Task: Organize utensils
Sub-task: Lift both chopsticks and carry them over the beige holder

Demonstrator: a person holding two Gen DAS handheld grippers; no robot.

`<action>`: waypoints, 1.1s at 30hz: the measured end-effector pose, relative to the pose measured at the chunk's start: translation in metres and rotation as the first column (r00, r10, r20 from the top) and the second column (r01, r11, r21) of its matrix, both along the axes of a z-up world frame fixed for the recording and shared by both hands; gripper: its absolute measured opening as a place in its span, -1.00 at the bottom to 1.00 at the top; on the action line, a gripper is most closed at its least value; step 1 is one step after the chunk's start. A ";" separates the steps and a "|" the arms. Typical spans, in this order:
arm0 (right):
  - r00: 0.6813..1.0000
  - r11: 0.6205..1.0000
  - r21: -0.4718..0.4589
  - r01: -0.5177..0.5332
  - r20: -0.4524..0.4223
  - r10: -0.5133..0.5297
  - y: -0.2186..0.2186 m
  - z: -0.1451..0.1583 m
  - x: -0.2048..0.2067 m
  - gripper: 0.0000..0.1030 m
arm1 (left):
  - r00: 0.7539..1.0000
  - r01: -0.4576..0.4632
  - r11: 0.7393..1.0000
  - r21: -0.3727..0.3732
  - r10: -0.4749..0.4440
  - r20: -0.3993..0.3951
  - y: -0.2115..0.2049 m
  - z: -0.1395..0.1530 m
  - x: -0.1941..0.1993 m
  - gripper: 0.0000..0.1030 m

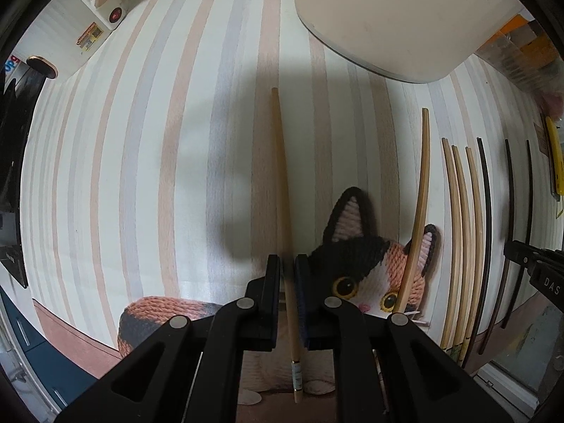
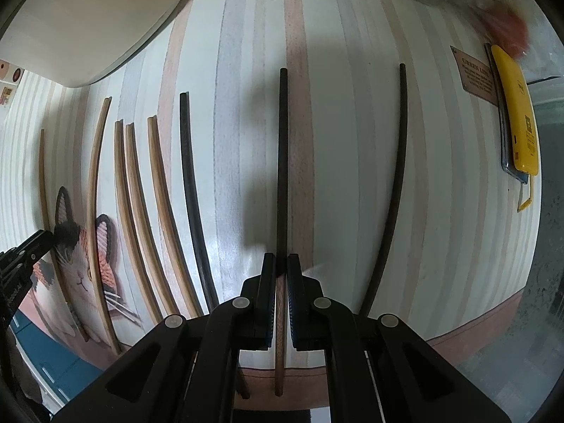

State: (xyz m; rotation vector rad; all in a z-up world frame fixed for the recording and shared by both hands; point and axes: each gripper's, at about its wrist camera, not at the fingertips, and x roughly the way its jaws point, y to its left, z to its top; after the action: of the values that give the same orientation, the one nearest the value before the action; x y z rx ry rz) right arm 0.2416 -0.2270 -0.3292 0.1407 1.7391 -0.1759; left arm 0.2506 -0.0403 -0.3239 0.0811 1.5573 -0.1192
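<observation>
Both grippers are clamping one chopstick each over the striped tablecloth (image 2: 246, 141).

Around them, a white container (image 1: 387, 17) is sitting at the far edge, a yellow device (image 2: 516, 112) is lying at the right edge beside a small brown label (image 2: 476, 74), and a printed cat (image 1: 366, 268) is showing on the cloth. The left gripper (image 1: 288, 268) is pinching a pale bamboo chopstick (image 1: 280, 176), its long axis running straight away from the camera; another pale chopstick (image 1: 419, 204) is crossing the cat's ear, and three more pale chopsticks (image 1: 461, 229) are lying just beside it. The right gripper (image 2: 281, 268) is squeezing a dark chopstick (image 2: 282, 158), pointing straight away too, with two other dark chopsticks (image 2: 192, 183) lying either side, well apart, roughly parallel.
</observation>
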 end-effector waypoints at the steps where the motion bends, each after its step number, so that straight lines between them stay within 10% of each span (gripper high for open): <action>1: 1.000 1.000 -0.002 -0.001 0.000 0.001 0.000 0.001 0.000 -0.86 | 1.000 0.001 1.000 -0.002 -0.001 0.000 0.002 0.001 0.003 -0.84; 9: 1.000 1.000 -0.028 0.008 0.029 -0.007 0.006 0.004 -0.007 -0.87 | 1.000 -0.019 1.000 -0.008 0.019 0.012 0.018 0.004 0.008 -0.91; 17: 0.977 0.999 -0.004 0.053 0.208 -0.051 0.007 0.044 -0.024 -0.88 | 0.981 -0.013 1.000 -0.013 0.015 0.193 0.025 0.065 -0.005 -0.92; 33: 0.814 0.993 0.060 0.097 0.570 -0.114 0.005 0.175 -0.014 -0.89 | 0.881 -0.003 0.986 -0.170 0.083 0.466 0.027 0.190 -0.007 -0.92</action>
State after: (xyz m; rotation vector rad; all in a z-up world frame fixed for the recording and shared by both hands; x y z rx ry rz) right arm 0.2272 -0.2223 -0.1540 0.2821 1.1266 -0.1683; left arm 0.2438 -0.0137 -0.1341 -0.0537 1.0539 -0.1779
